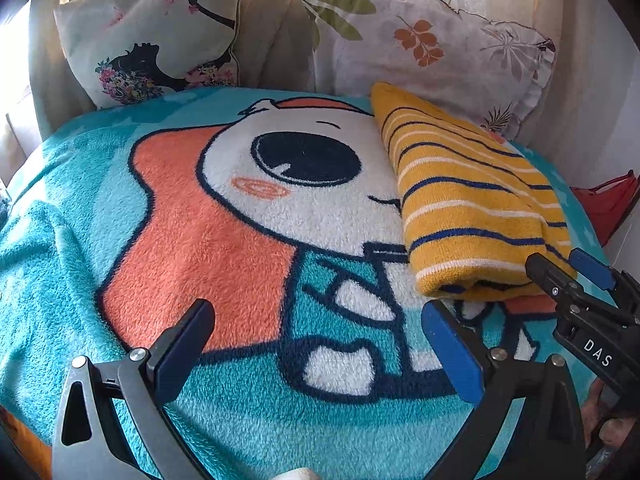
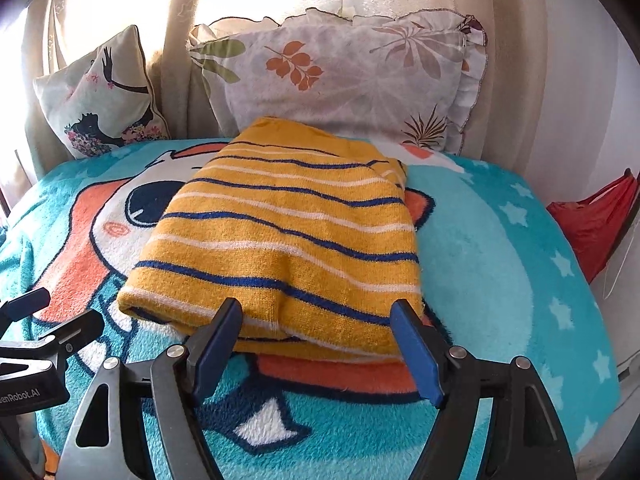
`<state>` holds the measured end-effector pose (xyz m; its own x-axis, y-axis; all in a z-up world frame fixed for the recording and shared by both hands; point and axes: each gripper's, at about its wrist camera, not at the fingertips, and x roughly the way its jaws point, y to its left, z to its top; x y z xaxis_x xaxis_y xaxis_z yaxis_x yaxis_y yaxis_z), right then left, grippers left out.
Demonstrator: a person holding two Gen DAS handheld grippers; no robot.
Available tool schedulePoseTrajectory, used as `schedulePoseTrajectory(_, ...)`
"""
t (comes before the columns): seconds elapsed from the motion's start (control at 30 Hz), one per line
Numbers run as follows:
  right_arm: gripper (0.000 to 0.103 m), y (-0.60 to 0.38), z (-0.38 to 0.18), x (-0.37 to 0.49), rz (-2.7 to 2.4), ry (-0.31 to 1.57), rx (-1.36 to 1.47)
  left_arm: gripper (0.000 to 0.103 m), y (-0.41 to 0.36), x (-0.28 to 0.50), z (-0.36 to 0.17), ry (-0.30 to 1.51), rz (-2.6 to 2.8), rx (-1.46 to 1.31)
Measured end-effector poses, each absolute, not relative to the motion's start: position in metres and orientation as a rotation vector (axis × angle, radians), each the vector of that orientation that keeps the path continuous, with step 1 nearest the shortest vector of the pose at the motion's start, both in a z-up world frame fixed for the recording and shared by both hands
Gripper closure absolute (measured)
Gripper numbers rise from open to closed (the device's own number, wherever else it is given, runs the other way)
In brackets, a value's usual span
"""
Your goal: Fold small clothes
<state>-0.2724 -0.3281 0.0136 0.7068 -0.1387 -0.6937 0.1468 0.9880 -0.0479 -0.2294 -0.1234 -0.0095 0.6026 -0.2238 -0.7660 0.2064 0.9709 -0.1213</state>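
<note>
Across the left wrist view, a teal cartoon fleece blanket [image 1: 224, 216] fills most of the frame, and the task's garment, a folded yellow striped knit [image 1: 472, 204], is seen lying on it at the right of the frame, well clear of the left gripper [image 1: 316, 340]. That gripper's jaws are spread wide over bare blanket and nothing is held. At the lower right edge the right gripper [image 1: 560, 268] is seen just beside the garment's near corner; whether it touches cannot be told. Two cushions are propped at the top: a dancer-print cushion [image 1: 148, 28] at upper left and a leaf-print cushion [image 1: 432, 40] at upper right.

From the right wrist view, the yellow striped knit [image 2: 280, 236] is seen in the middle of the frame, doubled over into a compact rectangle, its near folded edge between the right gripper's [image 2: 316, 344] parted fingers. The jaws are spread and nothing is pinched. A red cloth [image 2: 592, 220] is seen at the right edge, off the blanket.

The knit is judged soft, light and thick, likely to sag and slide apart in layers if lifted by one ply. A hold is best taken at the near corners, with all layers caught together; the plush blanket beneath may drag on it.
</note>
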Motion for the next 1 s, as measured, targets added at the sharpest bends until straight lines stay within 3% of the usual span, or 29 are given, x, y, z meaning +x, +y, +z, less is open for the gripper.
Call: schedulePoseTrajectory(1.0, 0.021, -0.305, 0.014, -0.282, -0.126, 0.758, -0.040, 0.000, -0.121, -0.232, -0.013, 0.916, -0.271, -0.042)
